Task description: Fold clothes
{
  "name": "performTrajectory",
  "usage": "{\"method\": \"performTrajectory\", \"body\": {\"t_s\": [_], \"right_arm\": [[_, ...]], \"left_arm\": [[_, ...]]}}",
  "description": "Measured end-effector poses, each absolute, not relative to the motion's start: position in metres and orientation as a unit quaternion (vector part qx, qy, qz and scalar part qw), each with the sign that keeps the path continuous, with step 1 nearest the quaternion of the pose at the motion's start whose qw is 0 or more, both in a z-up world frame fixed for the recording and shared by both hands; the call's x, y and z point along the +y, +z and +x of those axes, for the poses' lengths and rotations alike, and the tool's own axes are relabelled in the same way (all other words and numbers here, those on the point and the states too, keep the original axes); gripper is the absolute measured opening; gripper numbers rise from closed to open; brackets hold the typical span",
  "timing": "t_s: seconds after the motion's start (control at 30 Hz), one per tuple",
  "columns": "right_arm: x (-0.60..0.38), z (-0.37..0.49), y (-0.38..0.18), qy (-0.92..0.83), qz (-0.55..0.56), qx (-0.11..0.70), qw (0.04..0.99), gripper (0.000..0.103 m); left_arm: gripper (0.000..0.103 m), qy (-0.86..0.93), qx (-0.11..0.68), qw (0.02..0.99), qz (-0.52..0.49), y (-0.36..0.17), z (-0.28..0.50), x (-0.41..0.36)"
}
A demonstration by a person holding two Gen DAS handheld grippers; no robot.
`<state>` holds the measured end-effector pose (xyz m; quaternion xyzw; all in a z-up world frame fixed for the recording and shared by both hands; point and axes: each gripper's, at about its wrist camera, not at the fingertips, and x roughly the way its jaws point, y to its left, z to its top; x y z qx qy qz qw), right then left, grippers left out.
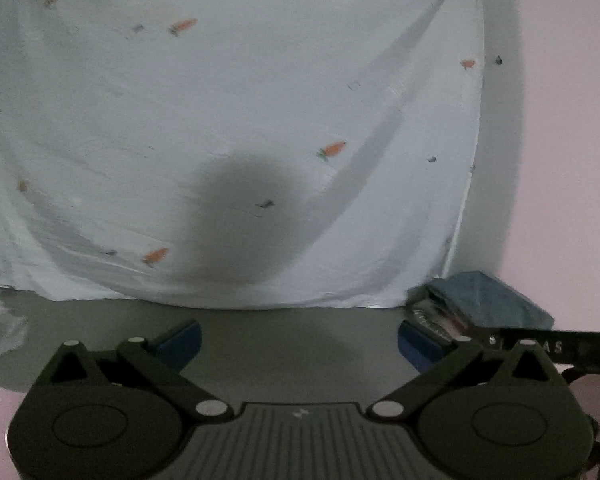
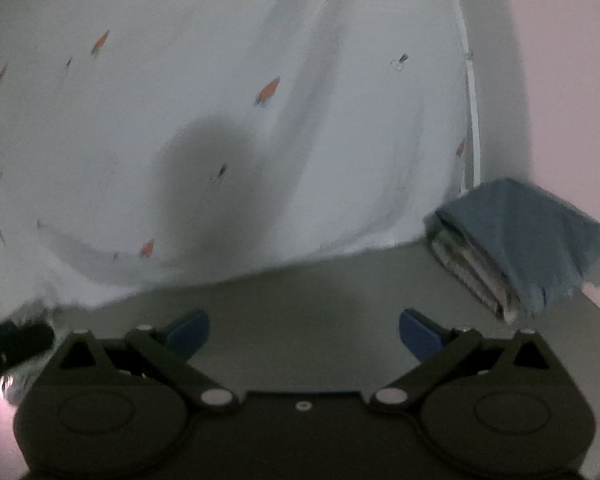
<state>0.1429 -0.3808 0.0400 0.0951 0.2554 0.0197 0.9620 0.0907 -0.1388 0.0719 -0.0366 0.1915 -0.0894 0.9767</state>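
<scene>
Left gripper (image 1: pixel 299 342): we see its jaws spread wide with nothing between the blue pads (image 1: pixel 182 342); only bare surface shows in the gap. It hangs just short of the near hem of the garment.

Right gripper (image 2: pixel 304 332): jaws likewise spread wide and empty, blue pads (image 2: pixel 190 330) apart over bare surface, also short of the hem.

Garment (image 1: pixel 228 128): a pale cloth printed with small carrots, lying spread out across the pink table (image 1: pixel 572 160). We count one long diagonal ridge (image 1: pixel 380 140) running from the near hem up toward the far right corner of the cloth, plus softer creases at the near left. Its right edge lies near the table's right side; how many layers it holds we cannot tell. So spread, it fits either a piece waiting to be folded or one laid flat between folds.

Stack (image 2: pixel 516 248): folded items topped by a blue cloth, at the near right corner of the garment, just beside its hem; whether they touch we cannot tell.

Hazards, in our judgement:
- The ridge, if left in, may be pressed into any fold and throw the edges out of line.
- A pinch on the hem could take only the top layer, or miss the thin cloth flat on the table.
- A drag of the right corner could snag and topple the stack beside it.
- Uneven lifting by the two grippers could skew the cloth.
</scene>
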Motion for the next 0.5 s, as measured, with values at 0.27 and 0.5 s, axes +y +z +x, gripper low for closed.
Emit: {"method": "performTrajectory", "body": {"t_s": [0.27, 0.5], "right_arm": [[-0.318, 0.069, 0.049, 0.025, 0.044, 0.28, 0.959, 0.102], [-0.291, 0.002, 0.042, 0.04, 0.028, 0.301, 0.953, 0.102]], "left_arm": [[0.103, -0.087, 0.252, 0.963, -0.048, 0.07, 0.037, -0.092], [0.103, -0.088, 0.278, 0.956, -0.022, 0.059, 0.006, -0.088]]}}
